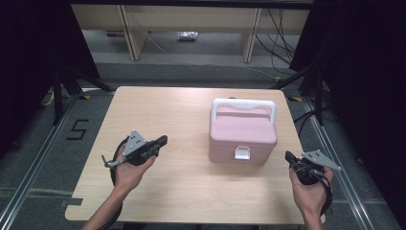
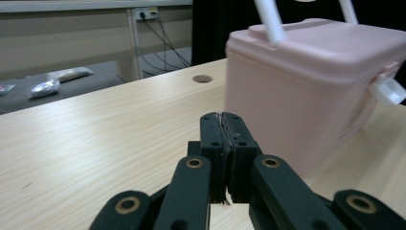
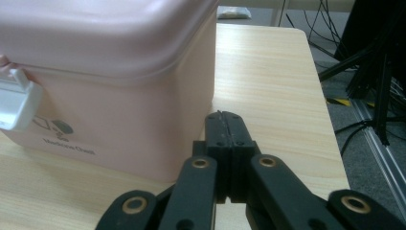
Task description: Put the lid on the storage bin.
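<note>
- Pink box (image 1: 242, 135): lid closed, white handle upright, on table (image 1: 182, 187), right of centre
- Left tongs (image 1: 163, 140): clenched, empty, left of box
- Right tongs (image 1: 288, 156): clenched, empty, just beside box's right corner

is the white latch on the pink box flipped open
No, the white latch sits flat against the front of the pink box, whose lid is down.

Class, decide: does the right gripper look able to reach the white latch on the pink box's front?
Probably yes. The right gripper sits shut beside the pink box, and bare table lies before the white latch.
</note>
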Available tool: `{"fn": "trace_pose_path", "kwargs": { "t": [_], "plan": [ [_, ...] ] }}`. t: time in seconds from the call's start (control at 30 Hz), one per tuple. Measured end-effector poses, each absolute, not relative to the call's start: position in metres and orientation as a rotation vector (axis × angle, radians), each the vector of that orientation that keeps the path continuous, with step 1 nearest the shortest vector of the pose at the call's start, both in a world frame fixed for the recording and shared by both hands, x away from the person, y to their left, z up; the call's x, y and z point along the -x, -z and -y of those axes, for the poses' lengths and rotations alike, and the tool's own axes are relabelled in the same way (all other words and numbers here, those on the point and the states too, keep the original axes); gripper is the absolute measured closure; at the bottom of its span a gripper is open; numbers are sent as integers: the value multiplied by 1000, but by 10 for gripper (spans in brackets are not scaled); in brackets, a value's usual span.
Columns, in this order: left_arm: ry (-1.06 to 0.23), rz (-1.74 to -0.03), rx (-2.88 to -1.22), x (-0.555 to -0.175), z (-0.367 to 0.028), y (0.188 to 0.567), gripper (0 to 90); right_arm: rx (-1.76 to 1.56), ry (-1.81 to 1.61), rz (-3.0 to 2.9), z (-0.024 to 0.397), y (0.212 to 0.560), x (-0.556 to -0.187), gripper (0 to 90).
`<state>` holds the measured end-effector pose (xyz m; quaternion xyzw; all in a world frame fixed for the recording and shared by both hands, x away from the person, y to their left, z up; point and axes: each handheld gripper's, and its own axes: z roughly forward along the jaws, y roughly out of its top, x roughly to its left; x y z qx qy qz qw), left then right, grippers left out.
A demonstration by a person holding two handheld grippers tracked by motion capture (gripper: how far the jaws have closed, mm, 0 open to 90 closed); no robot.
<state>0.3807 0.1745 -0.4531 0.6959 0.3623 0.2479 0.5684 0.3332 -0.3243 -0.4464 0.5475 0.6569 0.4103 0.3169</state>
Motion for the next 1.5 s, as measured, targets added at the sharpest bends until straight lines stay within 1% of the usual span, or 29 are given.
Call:
{"fn": "trace_pose_path", "kwargs": {
  "t": [0.37,0.4,0.53,0.73,1.07,1.23,1.27,1.33,1.37,1.5],
  "plan": [
    [-629,-934,-1612,-373,-209,482,847,-1431,-1086,-1736,332,462,-333,900],
    [-630,-937,-1604,-372,-212,486,846,-1466,-1082,-1732,331,461,-330,900],
    [-678,-983,-1605,-370,-227,498,841,-1468,-1062,-1735,335,468,-330,900],
    [-710,-1053,-1607,-367,-247,515,838,-1490,-1056,-1739,340,479,-331,900],
    [-727,-1077,-1553,-364,-259,524,821,-1485,-1049,-1726,341,491,-331,893],
    [-728,-1076,-1524,-362,-260,522,804,-1513,-1076,-1699,340,493,-330,856],
    [-727,-1076,-1522,-361,-260,522,798,-1485,-1086,-1684,341,495,-331,839],
    [-730,-1080,-1527,-360,-260,522,787,-1538,-1114,-1656,338,495,-329,797],
    [-731,-1079,-1521,-359,-260,523,775,-1497,-1091,-1676,341,495,-330,776],
    [-744,-1060,-1485,-359,-258,523,732,-1479,-1102,-1654,341,499,-331,721]
  ]
}}
